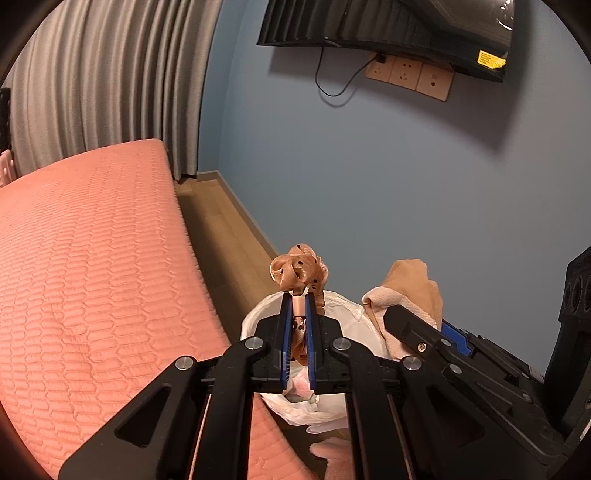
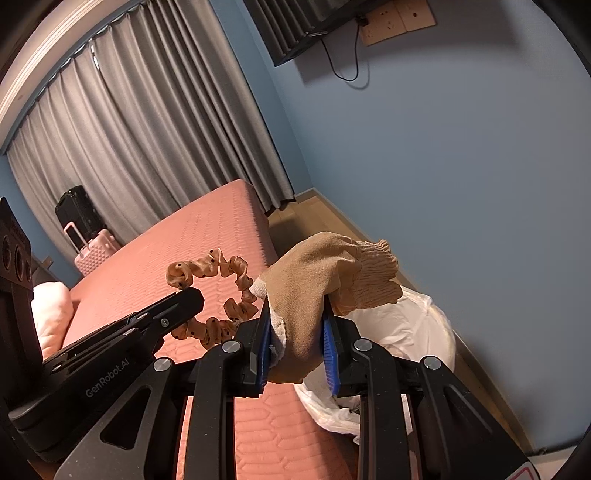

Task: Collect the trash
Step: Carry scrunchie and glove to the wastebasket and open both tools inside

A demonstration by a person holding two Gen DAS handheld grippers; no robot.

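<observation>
My left gripper [image 1: 298,301] is shut on a tan scrunchie with dark dots [image 1: 297,271] and holds it over a white-lined trash bin [image 1: 351,314] beside the bed. The scrunchie also shows in the right wrist view [image 2: 221,295], hanging as a loop from the left gripper [image 2: 192,301]. My right gripper [image 2: 297,314] is shut on a tan sock [image 2: 325,273] with a ribbed cuff, held above the bin [image 2: 413,325]. The sock shows in the left wrist view [image 1: 410,291] to the right of the scrunchie.
A pink quilted bed [image 1: 92,258] fills the left. A blue wall [image 1: 406,184] stands close behind the bin, with a wall TV [image 1: 388,29] and sockets above. Grey curtains [image 2: 147,147], a pink suitcase [image 2: 96,247] and a pink pillow [image 2: 51,314] are at the back.
</observation>
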